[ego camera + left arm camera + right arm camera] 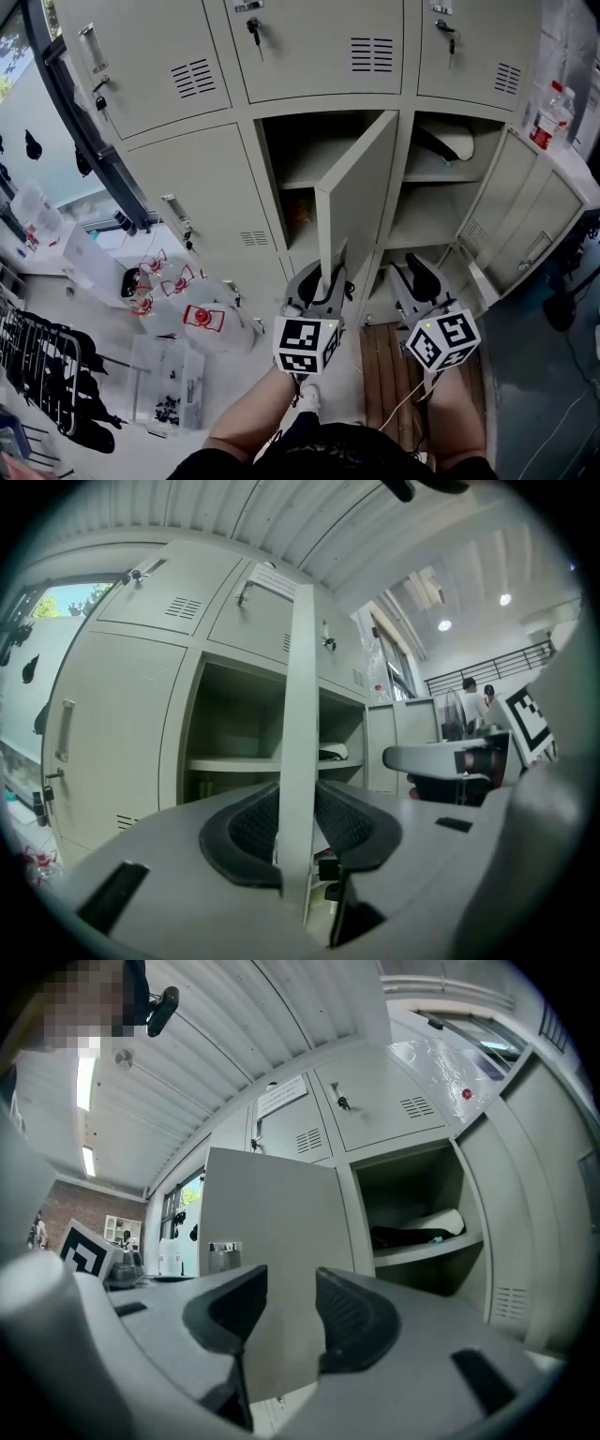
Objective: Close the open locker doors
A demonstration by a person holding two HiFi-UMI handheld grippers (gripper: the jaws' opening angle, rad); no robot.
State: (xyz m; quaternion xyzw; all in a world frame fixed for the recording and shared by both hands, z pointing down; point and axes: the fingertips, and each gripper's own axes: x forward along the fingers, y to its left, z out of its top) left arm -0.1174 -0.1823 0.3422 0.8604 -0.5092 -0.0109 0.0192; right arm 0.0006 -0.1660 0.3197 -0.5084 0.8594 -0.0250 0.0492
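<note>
Head view: the middle locker door [356, 202] stands swung out, edge-on to us, from the grey locker bank [309, 56]. We note the left gripper [317, 286] with its fingers pinching the free edge of that door low down. The right gripper [422, 278] hangs just beside it before the neighbouring open compartment, fingers spread on nothing, and a second locker door [525, 211] stands open further right.
</note>
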